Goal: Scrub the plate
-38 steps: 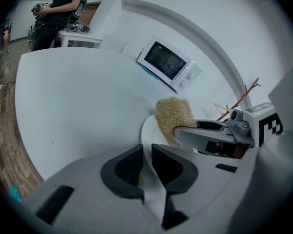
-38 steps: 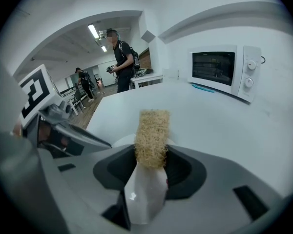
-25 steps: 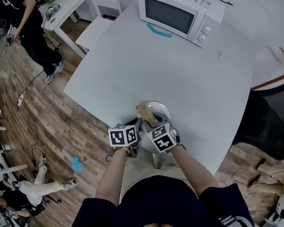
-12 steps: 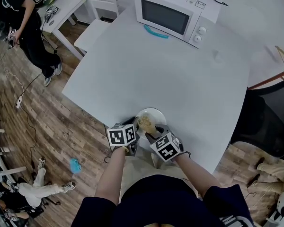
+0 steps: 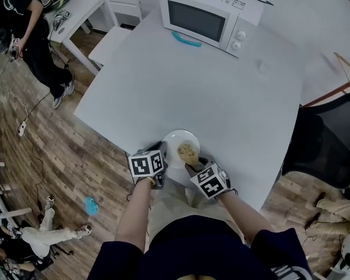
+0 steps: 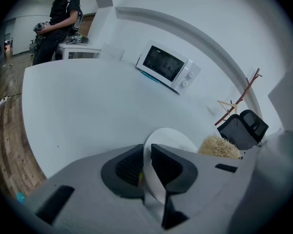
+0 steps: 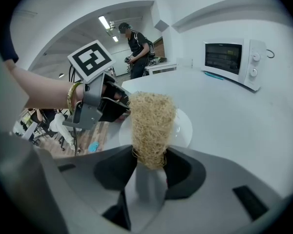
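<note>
A white plate (image 5: 176,142) lies at the near edge of the white table (image 5: 221,92). My left gripper (image 5: 161,157) is shut on the plate's left rim; in the left gripper view the rim of the plate (image 6: 172,139) runs edge-on between the jaws of the left gripper (image 6: 146,167). My right gripper (image 5: 193,164) is shut on a tan fibre scrubber (image 5: 188,153), which rests on the plate's middle. In the right gripper view the scrubber (image 7: 152,123) stands up from the right gripper (image 7: 149,167) over the plate (image 7: 184,126).
A white microwave (image 5: 205,17) stands at the table's far side with a teal object (image 5: 185,39) in front of it. A white chair (image 5: 121,16) is at the far left, a black chair (image 5: 326,139) at the right. A person (image 5: 29,25) stands far left.
The right gripper has drawn the scrubber from the plate's far left rim across to its middle. The left gripper keeps its hold on the rim.
</note>
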`<act>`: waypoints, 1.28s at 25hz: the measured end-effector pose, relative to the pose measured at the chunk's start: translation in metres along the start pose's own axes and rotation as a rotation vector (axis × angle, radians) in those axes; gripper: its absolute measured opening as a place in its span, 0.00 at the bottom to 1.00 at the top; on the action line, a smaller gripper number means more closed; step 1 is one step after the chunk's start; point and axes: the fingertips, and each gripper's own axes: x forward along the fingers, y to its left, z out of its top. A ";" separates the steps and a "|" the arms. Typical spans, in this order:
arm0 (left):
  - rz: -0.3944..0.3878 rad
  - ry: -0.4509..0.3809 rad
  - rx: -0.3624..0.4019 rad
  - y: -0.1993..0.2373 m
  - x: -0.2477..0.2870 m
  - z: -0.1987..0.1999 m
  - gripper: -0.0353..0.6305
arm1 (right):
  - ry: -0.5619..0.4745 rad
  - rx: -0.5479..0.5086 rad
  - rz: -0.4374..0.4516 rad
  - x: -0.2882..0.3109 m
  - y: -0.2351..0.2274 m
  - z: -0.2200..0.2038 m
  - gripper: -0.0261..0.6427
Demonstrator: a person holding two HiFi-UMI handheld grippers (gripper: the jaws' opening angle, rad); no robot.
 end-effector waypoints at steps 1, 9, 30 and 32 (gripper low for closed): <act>0.005 -0.005 0.004 0.000 0.000 0.001 0.15 | -0.005 0.006 -0.003 -0.001 -0.002 -0.001 0.29; 0.009 -0.021 0.009 0.001 -0.001 0.002 0.15 | -0.091 0.117 -0.046 -0.009 -0.008 0.000 0.29; -0.092 -0.127 0.037 -0.018 -0.103 -0.046 0.16 | -0.285 0.278 -0.183 -0.086 0.046 -0.015 0.29; -0.101 -0.148 0.049 -0.024 -0.122 -0.049 0.14 | -0.297 0.299 -0.198 -0.094 0.059 -0.018 0.29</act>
